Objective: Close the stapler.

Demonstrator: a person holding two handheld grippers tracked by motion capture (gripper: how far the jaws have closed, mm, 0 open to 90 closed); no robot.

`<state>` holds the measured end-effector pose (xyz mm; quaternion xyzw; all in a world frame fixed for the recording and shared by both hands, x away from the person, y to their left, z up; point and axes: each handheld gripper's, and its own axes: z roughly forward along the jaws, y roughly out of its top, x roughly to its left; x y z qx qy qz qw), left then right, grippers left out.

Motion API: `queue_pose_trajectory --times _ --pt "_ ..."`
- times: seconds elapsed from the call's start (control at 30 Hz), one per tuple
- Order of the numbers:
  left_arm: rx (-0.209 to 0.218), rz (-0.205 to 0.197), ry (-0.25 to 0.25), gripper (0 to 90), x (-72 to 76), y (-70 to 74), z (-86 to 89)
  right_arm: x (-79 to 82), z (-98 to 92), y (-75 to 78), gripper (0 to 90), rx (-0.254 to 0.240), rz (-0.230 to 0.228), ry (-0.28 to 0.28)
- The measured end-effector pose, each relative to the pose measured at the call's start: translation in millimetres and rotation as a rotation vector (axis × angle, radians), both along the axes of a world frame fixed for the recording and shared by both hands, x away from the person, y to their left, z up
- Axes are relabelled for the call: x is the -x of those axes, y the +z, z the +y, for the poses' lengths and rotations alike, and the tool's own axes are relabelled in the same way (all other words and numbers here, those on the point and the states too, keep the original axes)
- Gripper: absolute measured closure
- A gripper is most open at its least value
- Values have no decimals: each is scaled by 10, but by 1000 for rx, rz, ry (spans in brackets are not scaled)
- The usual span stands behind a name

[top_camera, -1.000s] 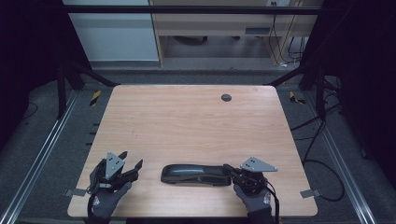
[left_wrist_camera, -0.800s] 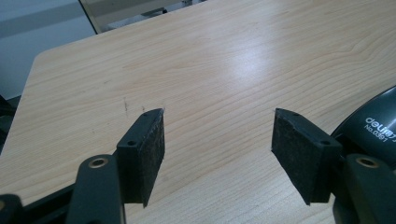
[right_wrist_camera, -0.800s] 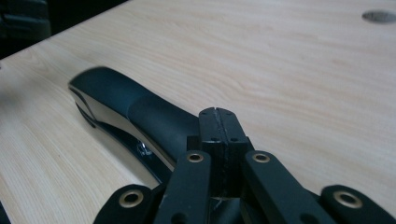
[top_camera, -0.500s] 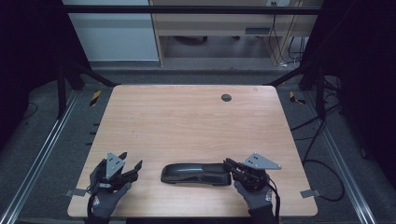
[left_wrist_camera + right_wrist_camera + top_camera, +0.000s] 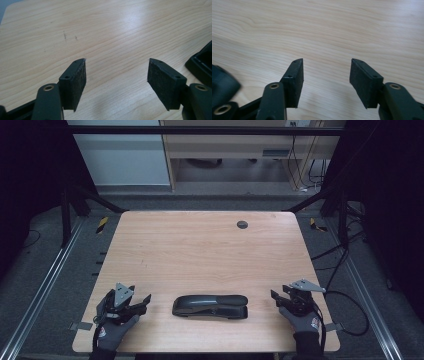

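Stapler [image 5: 210, 306] is lying near the table's [image 5: 200, 250] front edge, long axis running left-right, between the two grippers. Right gripper [image 5: 278, 297], jaws just opening and holding nothing, is sitting apart off its right end. Left gripper [image 5: 142, 302] is resting jaws wide, empty, at a similar gap from the left end.

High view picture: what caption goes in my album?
Black stapler lies on the wooden table between two open grippers.

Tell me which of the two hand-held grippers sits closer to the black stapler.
The left hand-held gripper is closer. It sits just left of the black stapler, while the right hand-held gripper stands farther off, near the table's right edge.
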<state>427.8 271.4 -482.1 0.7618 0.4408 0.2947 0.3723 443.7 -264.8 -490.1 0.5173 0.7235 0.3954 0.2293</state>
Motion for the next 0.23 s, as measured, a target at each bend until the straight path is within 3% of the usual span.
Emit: queue_pose_trajectory --times 0.1,0.23 --pt "1 10 13 301 -22 -19 59 -18 -114 -36 399 53 20 -20" --pt "3 23 29 280 -49 -54 123 -6 -258 -89 372 49 12 -44"
